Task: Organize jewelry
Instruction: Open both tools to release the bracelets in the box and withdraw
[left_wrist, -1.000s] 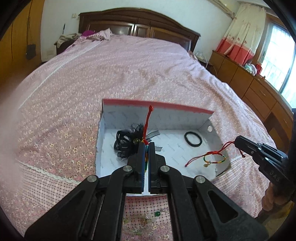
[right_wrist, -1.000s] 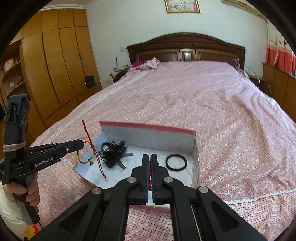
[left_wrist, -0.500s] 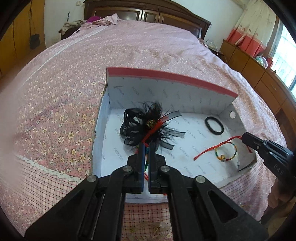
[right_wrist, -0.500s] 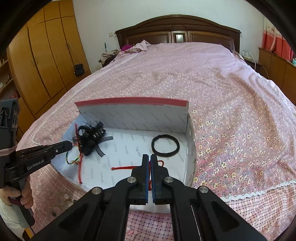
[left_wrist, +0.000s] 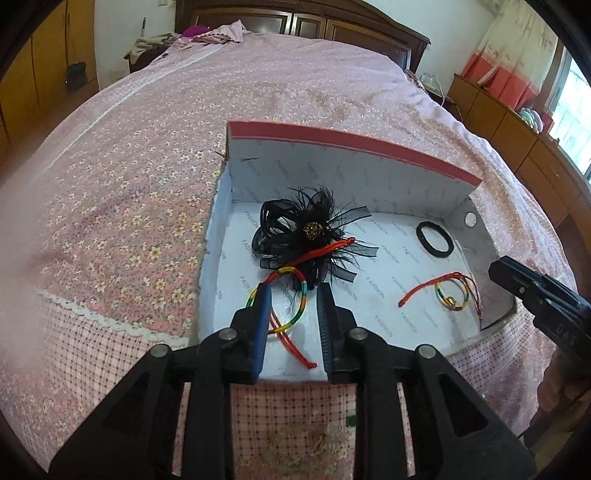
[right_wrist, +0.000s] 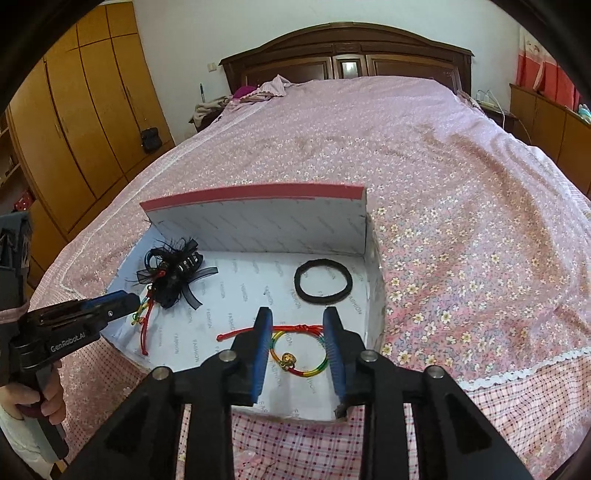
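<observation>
Both grippers, left (left_wrist: 291, 299) and right (right_wrist: 297, 332), have just opened over limp, light bracelets (right_wrist: 297, 350) in the box (right_wrist: 255, 195); I would pinch the cord, not the bead.

Hidden and cut-off parts
The left gripper (right_wrist: 125, 301) tip covers part of one bracelet (right_wrist: 142, 314); the holding hand (right_wrist: 35, 397) is cropped at the edge

left wrist: close, angled down over box (left_wrist: 354, 140) left end | right wrist: likewise, right end | shared: box interior, bed (right_wrist: 443, 155)
</observation>
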